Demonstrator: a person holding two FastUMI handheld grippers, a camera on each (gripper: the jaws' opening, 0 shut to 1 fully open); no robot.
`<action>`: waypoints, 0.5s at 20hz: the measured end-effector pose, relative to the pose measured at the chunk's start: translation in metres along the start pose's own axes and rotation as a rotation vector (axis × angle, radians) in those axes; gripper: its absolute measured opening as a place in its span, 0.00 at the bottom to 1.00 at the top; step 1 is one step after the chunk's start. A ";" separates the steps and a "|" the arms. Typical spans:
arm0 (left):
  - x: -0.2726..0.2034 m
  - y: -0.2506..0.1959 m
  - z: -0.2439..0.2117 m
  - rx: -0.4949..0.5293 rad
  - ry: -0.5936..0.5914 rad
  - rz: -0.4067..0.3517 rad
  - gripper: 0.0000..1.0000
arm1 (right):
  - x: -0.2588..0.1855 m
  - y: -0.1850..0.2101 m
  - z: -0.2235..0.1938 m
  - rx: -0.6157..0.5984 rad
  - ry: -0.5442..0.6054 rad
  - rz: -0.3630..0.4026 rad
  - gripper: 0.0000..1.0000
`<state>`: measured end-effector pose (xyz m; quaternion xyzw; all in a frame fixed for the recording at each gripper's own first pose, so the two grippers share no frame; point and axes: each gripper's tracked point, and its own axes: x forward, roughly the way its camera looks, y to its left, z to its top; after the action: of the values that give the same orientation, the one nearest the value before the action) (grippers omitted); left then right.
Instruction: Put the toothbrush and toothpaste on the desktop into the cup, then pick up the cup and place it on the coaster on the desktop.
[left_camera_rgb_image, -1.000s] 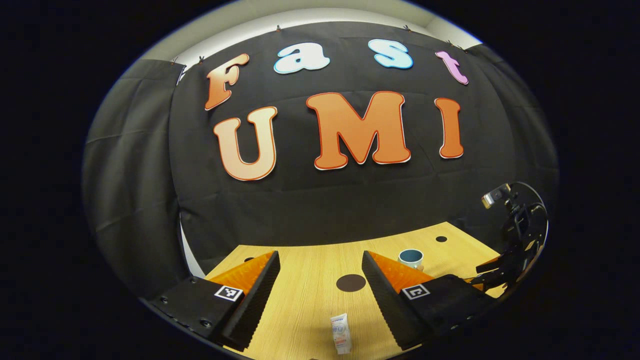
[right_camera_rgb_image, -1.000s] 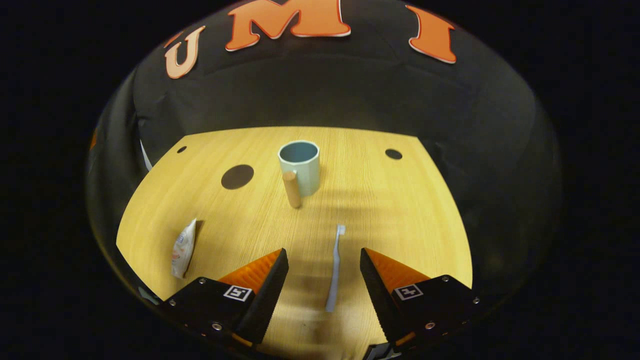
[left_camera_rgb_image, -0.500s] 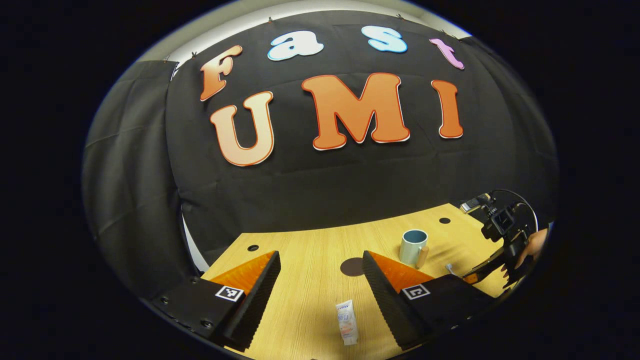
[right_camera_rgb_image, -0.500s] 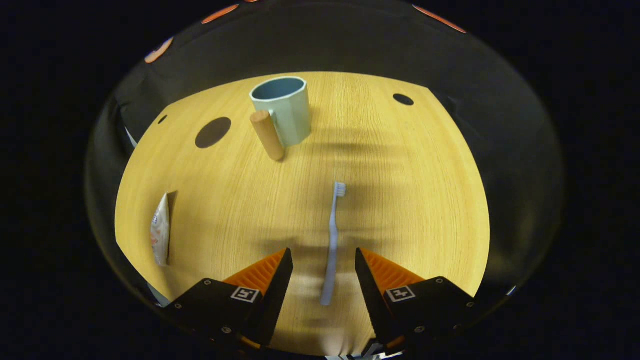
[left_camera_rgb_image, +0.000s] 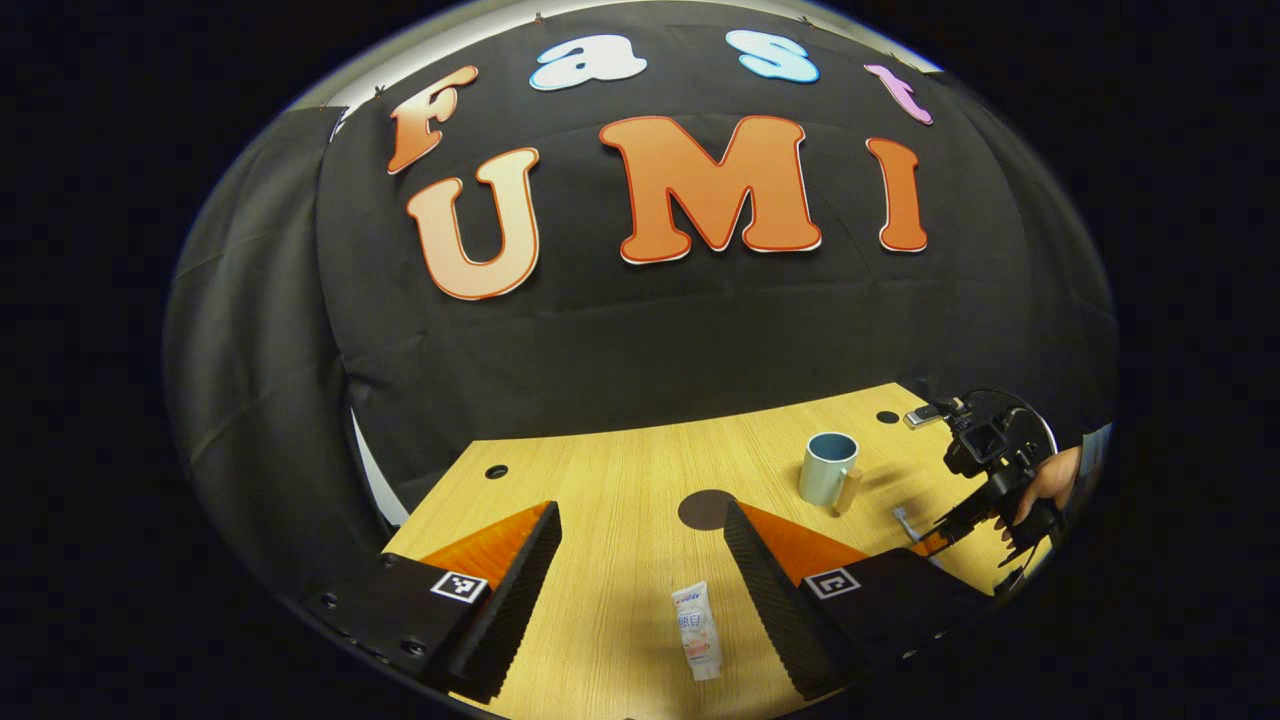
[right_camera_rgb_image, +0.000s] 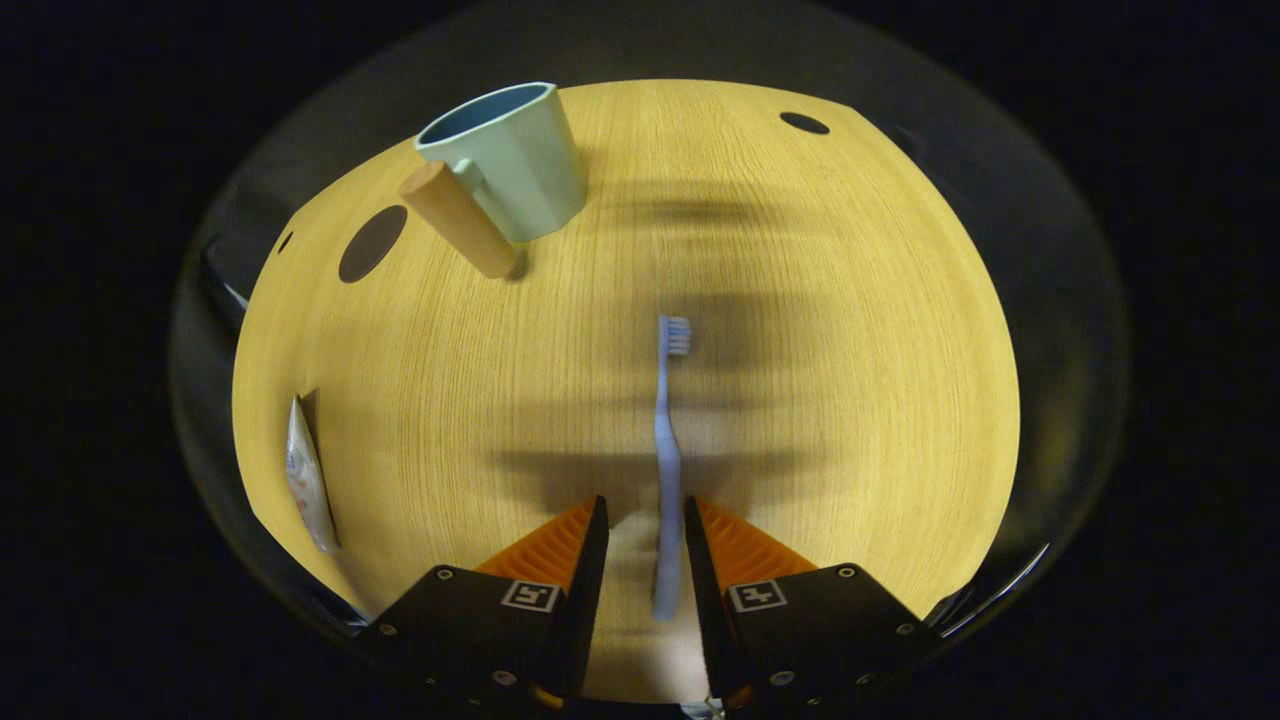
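In the right gripper view, the right gripper (right_camera_rgb_image: 640, 545) is straddling the handle of the slim pale-blue plastic toothbrush (right_camera_rgb_image: 665, 470) lying flat on the light wooden desktop (right_camera_rgb_image: 820, 400), its jaws narrowed around the handle with a sliver of gap on each side. The pale-green ceramic cup (right_camera_rgb_image: 510, 160) with a wooden handle is standing upright beyond, near the dark round coaster (right_camera_rgb_image: 372, 243). The left gripper (left_camera_rgb_image: 640, 560) is hovering with jaws spread wide above the small white toothpaste tube (left_camera_rgb_image: 698, 631).

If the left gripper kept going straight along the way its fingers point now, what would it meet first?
Probably the toothpaste, lying on the desktop between the open left gripper fingers; farther along sits the dark coaster. Depth is unclear.
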<state>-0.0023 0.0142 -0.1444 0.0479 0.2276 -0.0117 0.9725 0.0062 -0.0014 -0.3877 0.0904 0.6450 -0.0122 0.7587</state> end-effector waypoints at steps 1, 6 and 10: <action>0.004 -0.001 -0.002 -0.003 0.015 -0.011 0.99 | 0.002 -0.001 0.003 0.014 -0.005 -0.002 0.41; 0.022 -0.004 -0.022 -0.062 0.115 -0.079 0.99 | 0.002 -0.009 0.008 0.025 0.009 -0.050 0.10; 0.037 -0.008 -0.066 -0.130 0.304 -0.156 0.99 | -0.003 -0.006 0.011 0.090 -0.025 -0.046 0.06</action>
<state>0.0012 0.0125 -0.2205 -0.0318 0.3754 -0.0652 0.9240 0.0159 -0.0094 -0.3837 0.1096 0.6361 -0.0598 0.7614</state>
